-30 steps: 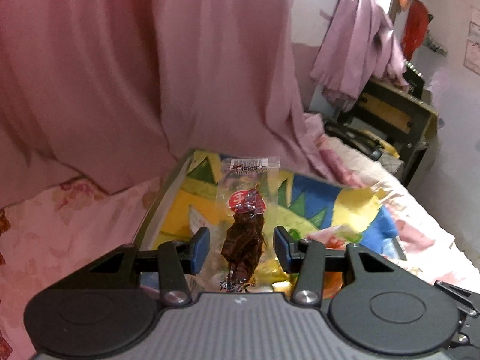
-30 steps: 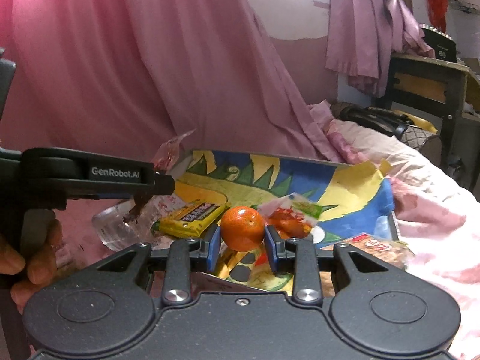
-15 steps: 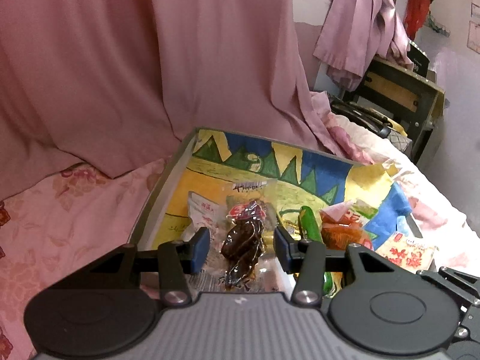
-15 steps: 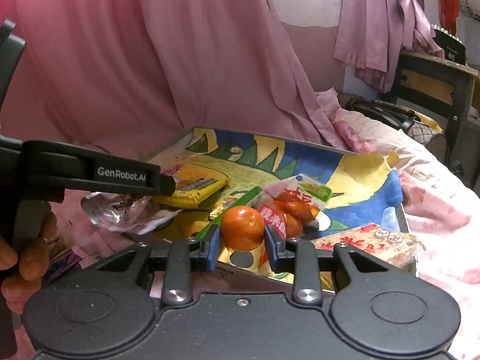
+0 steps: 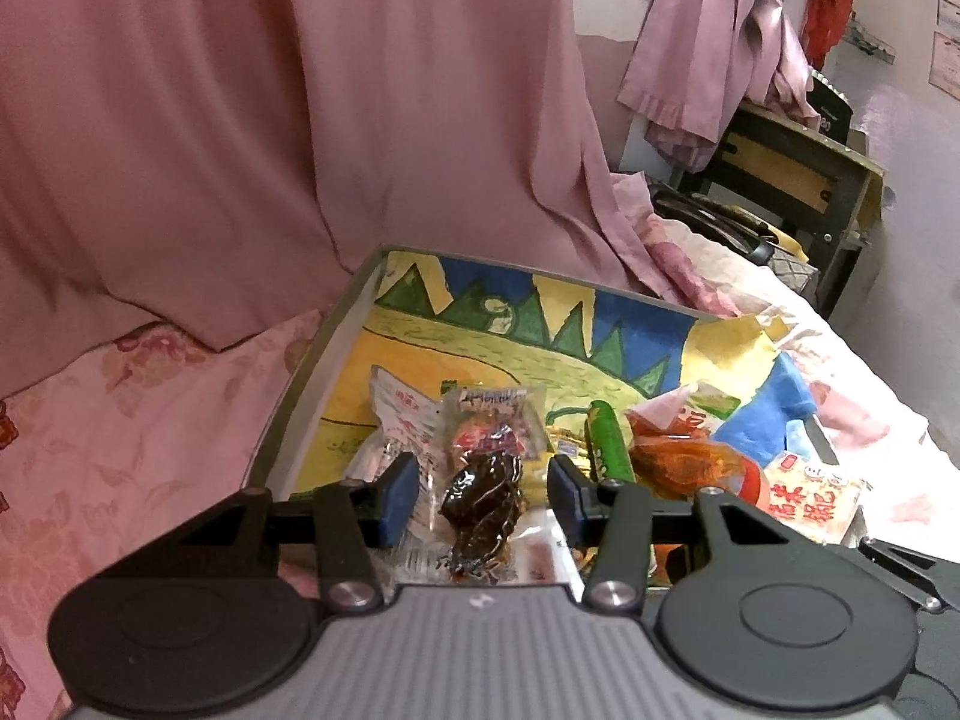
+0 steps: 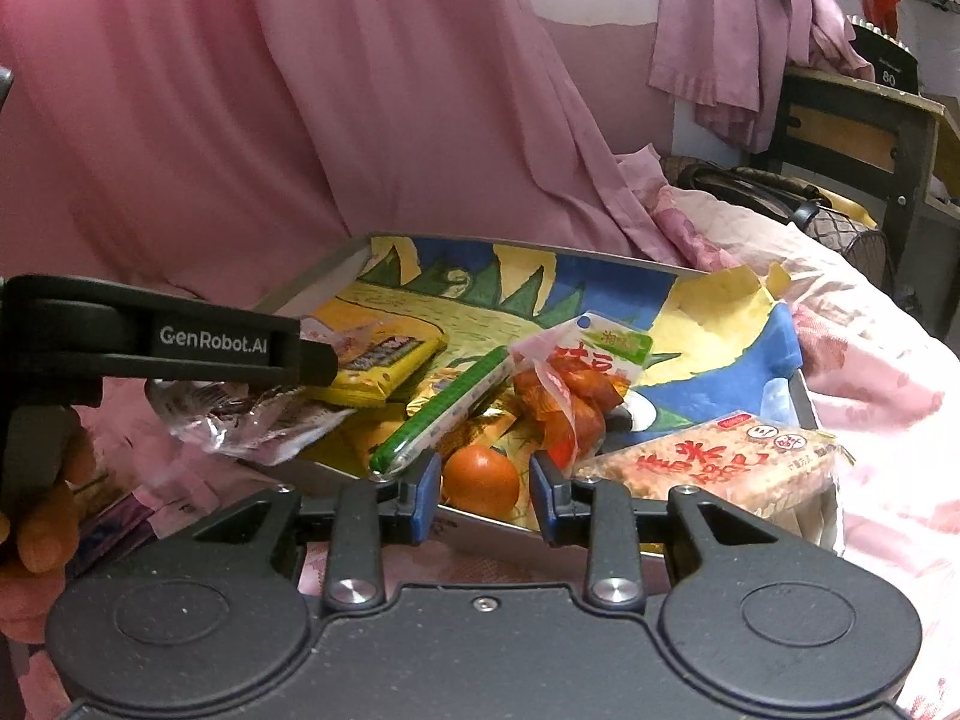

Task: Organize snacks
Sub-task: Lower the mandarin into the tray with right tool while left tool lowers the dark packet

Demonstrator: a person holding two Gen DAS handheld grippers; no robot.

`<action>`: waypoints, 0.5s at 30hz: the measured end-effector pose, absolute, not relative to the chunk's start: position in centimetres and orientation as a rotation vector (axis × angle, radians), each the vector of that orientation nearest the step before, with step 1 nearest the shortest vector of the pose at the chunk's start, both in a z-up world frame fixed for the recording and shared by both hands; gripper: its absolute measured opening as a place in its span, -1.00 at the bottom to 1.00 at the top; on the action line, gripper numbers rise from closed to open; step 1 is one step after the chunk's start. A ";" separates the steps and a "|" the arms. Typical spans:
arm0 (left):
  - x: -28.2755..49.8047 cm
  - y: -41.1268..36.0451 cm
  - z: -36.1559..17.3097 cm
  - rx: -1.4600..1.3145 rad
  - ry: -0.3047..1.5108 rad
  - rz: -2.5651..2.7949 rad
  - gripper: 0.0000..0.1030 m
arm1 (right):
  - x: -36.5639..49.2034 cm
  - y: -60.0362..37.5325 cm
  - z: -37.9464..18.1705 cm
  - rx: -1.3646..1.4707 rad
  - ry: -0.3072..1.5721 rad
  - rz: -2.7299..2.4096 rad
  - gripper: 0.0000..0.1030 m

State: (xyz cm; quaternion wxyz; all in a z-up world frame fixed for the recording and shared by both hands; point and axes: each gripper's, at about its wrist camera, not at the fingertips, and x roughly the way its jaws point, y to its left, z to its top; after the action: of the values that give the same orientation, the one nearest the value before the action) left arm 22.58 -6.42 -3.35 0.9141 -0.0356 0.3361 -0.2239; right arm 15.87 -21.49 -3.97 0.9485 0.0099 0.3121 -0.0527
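A metal tray (image 5: 312, 372) lined with a painted sheet holds several snacks. My left gripper (image 5: 483, 495) is open, and a clear packet with a dark brown snack (image 5: 483, 492) lies between its fingers at the tray's near edge. My right gripper (image 6: 483, 495) has its jaws slightly apart around a small orange (image 6: 480, 479), which sits low at the tray's near rim (image 6: 480, 519); gaps show on both sides of it. In the right wrist view the left gripper's arm (image 6: 180, 348) reaches in from the left over the same packet (image 6: 252, 420).
In the tray lie a yellow packet (image 6: 384, 360), a green stick pack (image 6: 450, 411), an orange-red snack bag (image 6: 576, 384) and a rice-cracker pack (image 6: 714, 468). Pink floral bedding (image 5: 120, 450) surrounds the tray. A pink curtain hangs behind. A dark desk (image 5: 798, 168) stands far right.
Both grippers have lowered towards the tray. The dark snack packet has sunk with the left gripper to the tray's near edge. The right jaws have opened slightly, loosening from the orange.
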 end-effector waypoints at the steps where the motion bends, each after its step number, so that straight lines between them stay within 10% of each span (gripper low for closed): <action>1: 22.5 -6.4 -3.3 -0.076 0.694 -0.462 0.10 | 15.9 -21.5 -3.9 0.018 0.635 -0.108 -0.30; 15: 19.7 -3.3 0.3 -0.145 0.623 -0.384 0.79 | 12.0 -21.4 0.0 0.063 0.531 -0.137 0.58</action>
State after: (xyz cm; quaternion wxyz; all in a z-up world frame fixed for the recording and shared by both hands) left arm 19.65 -3.26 0.31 0.9313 -0.0708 0.3042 -0.1875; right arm 11.95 -21.42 0.01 0.9621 0.0310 0.2622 -0.0676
